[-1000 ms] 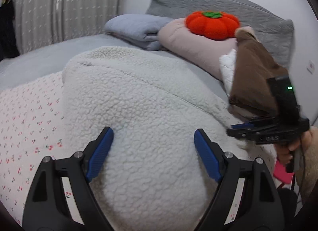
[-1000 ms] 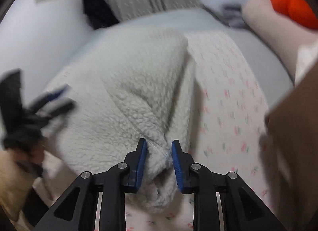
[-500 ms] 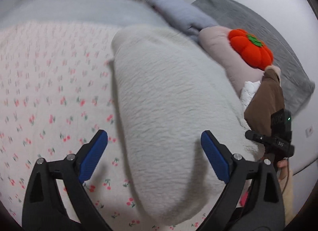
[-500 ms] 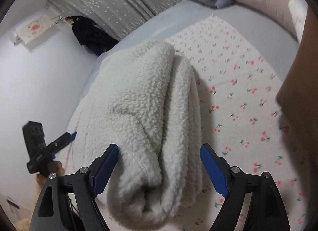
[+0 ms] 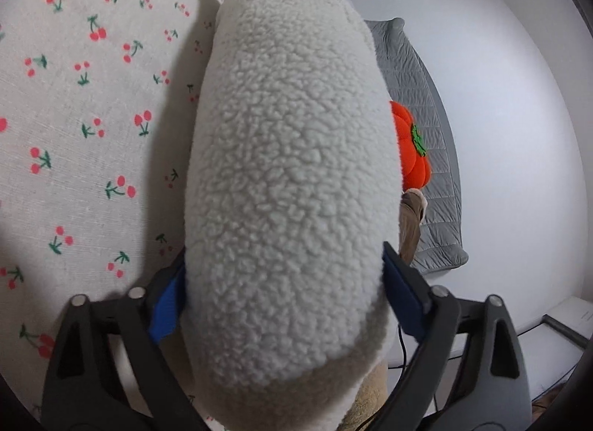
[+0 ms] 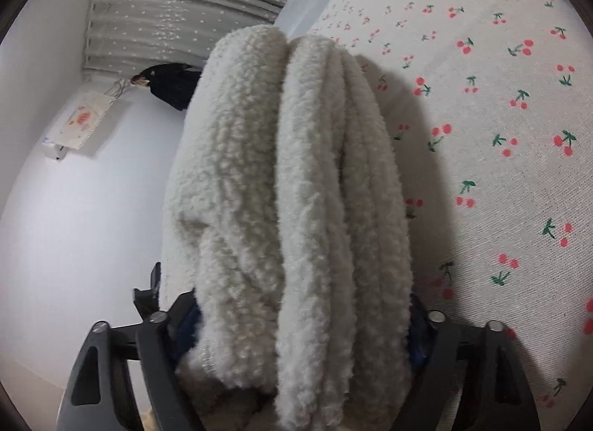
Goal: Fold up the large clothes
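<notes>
Two grippers are on the same folded fleece (image 5: 289,178), one at each end, over the cherry-print sheet (image 5: 74,97). On the left side, the left gripper (image 5: 285,301) has the thick bundle wedged between its blue pads (image 5: 166,305), jaws closing and pressing the sides. An orange pumpkin cushion (image 5: 411,149) peeks out behind. Over on the right, the right gripper (image 6: 304,327) straddles the layered end of the fleece (image 6: 296,208), closing in on it too, pads mostly buried in the pile.
</notes>
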The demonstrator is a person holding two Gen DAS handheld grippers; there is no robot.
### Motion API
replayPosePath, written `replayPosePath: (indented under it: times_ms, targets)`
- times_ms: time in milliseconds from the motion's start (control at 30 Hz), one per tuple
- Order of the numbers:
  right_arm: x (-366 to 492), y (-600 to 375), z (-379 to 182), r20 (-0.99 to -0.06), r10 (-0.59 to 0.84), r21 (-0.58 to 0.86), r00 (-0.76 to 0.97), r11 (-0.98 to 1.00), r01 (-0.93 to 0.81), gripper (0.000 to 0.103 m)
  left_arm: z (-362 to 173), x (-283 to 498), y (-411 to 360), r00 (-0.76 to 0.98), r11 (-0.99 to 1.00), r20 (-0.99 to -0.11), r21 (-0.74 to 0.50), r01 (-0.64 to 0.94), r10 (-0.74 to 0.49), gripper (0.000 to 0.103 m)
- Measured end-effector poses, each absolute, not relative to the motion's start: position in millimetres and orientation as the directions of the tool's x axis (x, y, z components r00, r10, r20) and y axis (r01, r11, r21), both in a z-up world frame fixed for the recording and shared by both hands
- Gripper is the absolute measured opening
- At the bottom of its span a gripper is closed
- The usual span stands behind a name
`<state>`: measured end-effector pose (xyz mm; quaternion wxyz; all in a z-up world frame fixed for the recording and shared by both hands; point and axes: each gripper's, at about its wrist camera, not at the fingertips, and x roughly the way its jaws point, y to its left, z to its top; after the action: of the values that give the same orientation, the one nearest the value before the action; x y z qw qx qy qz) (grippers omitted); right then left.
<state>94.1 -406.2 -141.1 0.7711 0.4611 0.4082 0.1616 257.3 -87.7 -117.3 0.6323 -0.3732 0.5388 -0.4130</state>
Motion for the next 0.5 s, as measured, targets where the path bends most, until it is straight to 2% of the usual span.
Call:
replayPosePath:
  times_ms: [67, 167, 367, 500]
  targets:
    - [82.7, -395.4, -124.6, -0.483, 0.616, 0.833, 0.622, 0.542, 0.11, 0.07, -106.0, 250.5, -84.7, 0.1, 0.394, -0.383, -0.908, 0.143, -0.919, 0.084]
    - [82.8, -379.3, -109.6, -0.473, 0.623, 0.833, 0.624, 0.546, 0.087, 0.067, -83.0, 243.1, -75.3, 0.143, 0.41, -0.389, -0.896, 0.172, -0.91, 0.083]
    - [101.7, -316.5, -75.1, -0.449, 0.677, 0.818, 0.583, 0.574, -0.035, 0.066, -39.7, 226.5, -18.7, 0.231, 0.445, -0.398, -0.869, 0.215, -0.888, 0.083]
    - [126.5, -270.5, -85.6, -0.487, 0.708, 0.801, 0.512, 0.595, -0.06, 0.066, -38.1, 223.4, 23.0, 0.271, 0.503, -0.446, -0.842, 0.195, -0.853, 0.085]
